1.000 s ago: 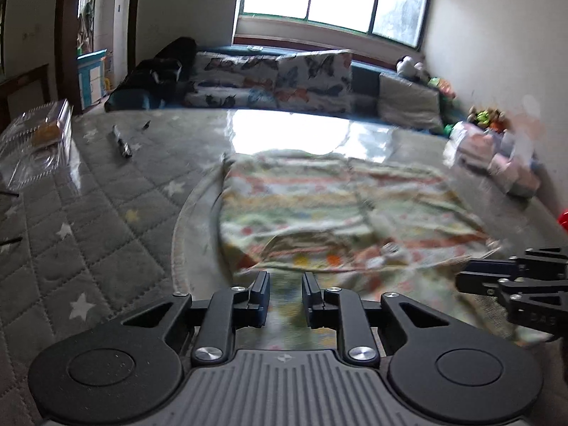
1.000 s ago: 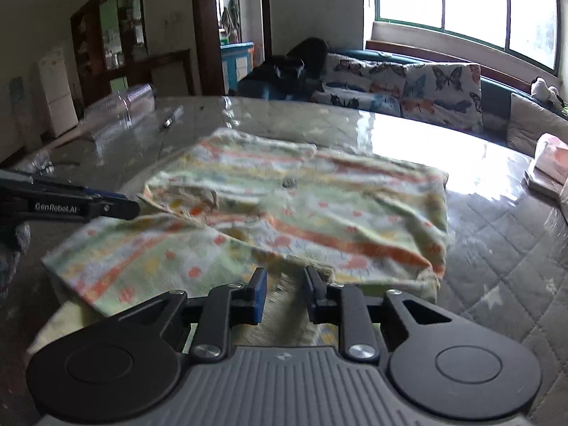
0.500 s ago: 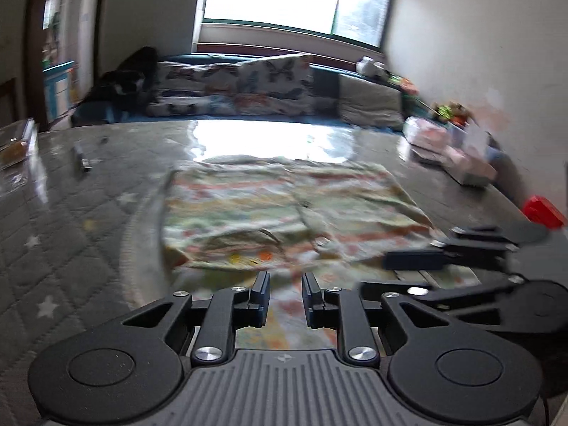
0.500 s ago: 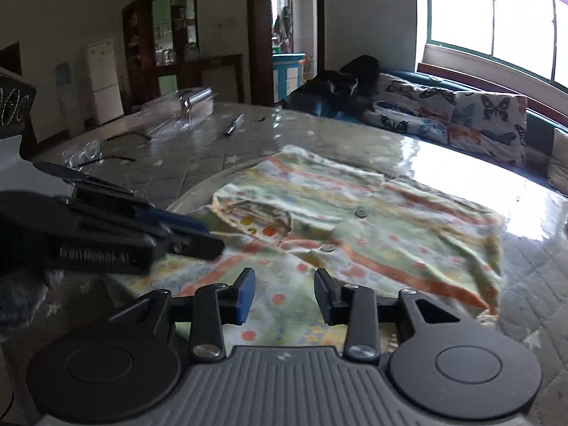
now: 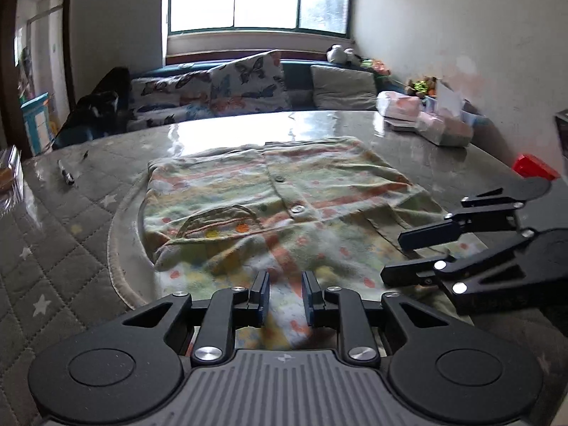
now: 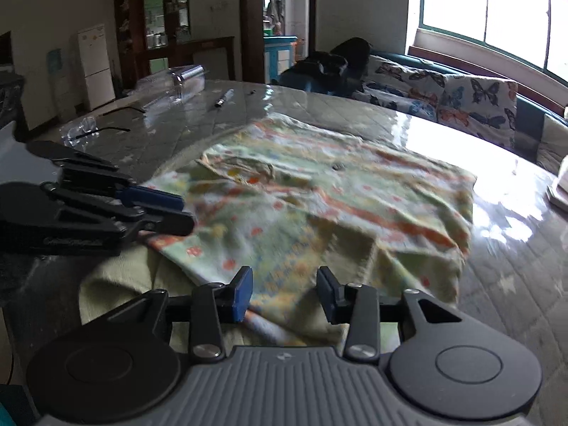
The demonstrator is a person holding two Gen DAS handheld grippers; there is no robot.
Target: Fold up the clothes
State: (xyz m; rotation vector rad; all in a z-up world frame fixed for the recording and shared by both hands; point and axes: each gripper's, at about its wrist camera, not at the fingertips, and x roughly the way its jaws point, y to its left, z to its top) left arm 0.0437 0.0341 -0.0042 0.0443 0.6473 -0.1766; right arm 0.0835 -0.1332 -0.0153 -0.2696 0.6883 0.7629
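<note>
Left claw (image 5: 284, 296) is hovering narrowly parted, gripping nothing; right claw (image 6: 284, 293) is gaping wide. Both are pointing over the pastel striped buttoned shirt (image 5: 284, 195) lying on the quilted grey table (image 5: 53, 248), partly folded, with more folds seemingly remaining.

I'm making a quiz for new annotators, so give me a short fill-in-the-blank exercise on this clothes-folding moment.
1. The patterned garment lies on a quilted table cover printed with small white ____.
2. The cushions below the window carry a ____ print.
3. The right gripper has its jaws ____, with nothing held between them.
4. Seen from the left wrist, the marker pen lies to the ____ of the garment.

Missing words: stars; butterfly; open; left
</note>
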